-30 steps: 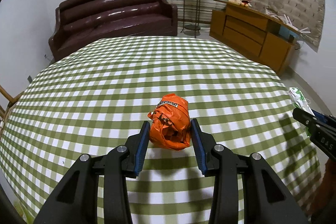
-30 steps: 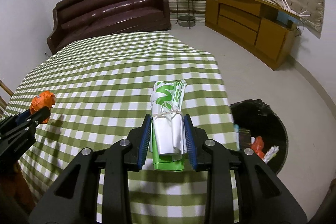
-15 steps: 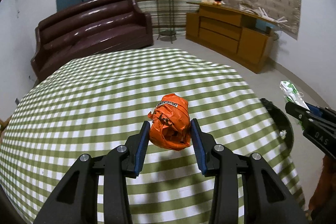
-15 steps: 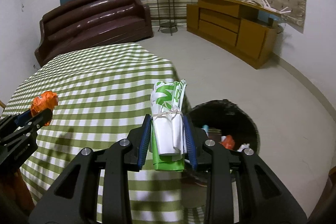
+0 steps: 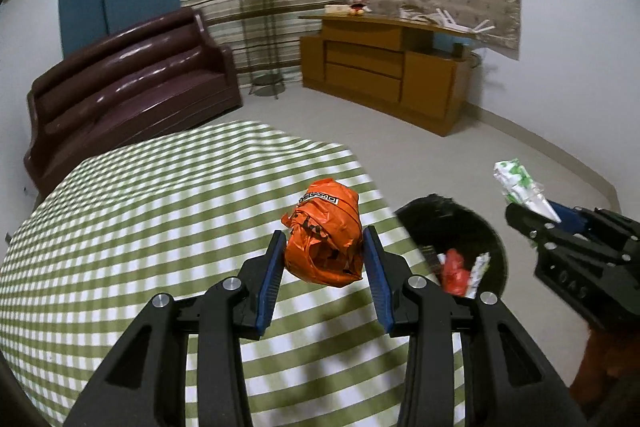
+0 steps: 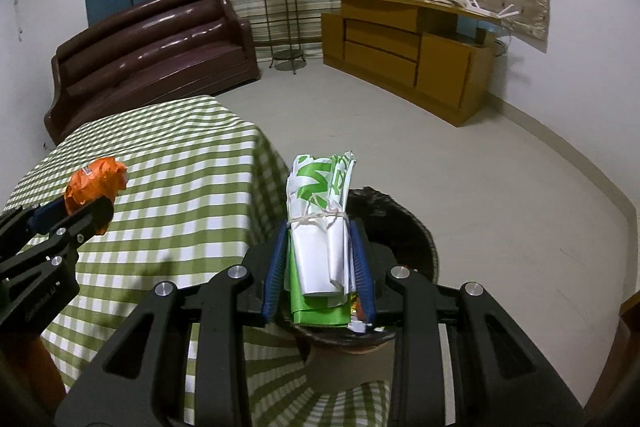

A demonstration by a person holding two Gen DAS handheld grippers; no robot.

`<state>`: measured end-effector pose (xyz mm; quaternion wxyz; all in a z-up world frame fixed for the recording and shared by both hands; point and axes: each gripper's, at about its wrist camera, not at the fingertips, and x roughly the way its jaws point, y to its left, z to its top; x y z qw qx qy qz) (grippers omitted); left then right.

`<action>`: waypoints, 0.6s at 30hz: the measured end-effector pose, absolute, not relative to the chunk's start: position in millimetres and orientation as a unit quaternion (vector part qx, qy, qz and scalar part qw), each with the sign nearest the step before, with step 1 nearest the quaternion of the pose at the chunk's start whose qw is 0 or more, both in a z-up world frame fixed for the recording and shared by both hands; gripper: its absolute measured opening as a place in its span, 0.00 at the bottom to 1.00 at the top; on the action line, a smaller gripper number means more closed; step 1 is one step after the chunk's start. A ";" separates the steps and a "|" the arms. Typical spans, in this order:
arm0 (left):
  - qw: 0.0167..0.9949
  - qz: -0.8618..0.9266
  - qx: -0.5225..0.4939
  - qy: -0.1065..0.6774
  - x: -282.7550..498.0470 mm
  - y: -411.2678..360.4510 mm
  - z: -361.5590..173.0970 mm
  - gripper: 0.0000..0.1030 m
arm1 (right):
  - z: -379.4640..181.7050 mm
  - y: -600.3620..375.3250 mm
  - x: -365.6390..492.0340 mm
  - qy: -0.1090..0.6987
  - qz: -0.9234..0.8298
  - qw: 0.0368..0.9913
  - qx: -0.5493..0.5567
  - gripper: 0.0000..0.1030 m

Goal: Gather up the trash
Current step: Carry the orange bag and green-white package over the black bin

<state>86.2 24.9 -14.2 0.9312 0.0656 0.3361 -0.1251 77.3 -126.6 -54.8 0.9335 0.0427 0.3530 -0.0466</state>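
Grippers angled downward, left gripper (image 5: 323, 259) clamping orange wrapper (image 5: 325, 233), right gripper (image 6: 320, 259) clamping green-white packet (image 6: 320, 211)

Living room: sofa (image 5: 132, 95), sideboard (image 5: 384, 75)

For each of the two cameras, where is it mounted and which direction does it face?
Left wrist view: on the left claw, looking down along its fingers, shut on the orange bag above the checked table; the right claw shows at right.
Right wrist view: on the right claw, shut on the green-white packet above the black bin; the left claw shows at left.
Shared: table, bin, sofa, cabinet.
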 end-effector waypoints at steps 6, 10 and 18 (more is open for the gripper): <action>0.928 -0.152 0.073 0.331 90.9 -9.3 -14.5 0.39 | -54.7 -148.5 75.4 0.349 -0.067 0.933 0.050 0.29; 0.927 -0.163 0.077 0.328 94.8 -23.6 -13.8 0.39 | -55.6 -158.0 74.1 0.347 -0.077 0.933 0.058 0.29; 0.924 -0.176 0.077 0.331 105.2 -39.8 -16.9 0.39 | -59.3 -163.4 75.4 0.347 -0.089 0.931 0.066 0.29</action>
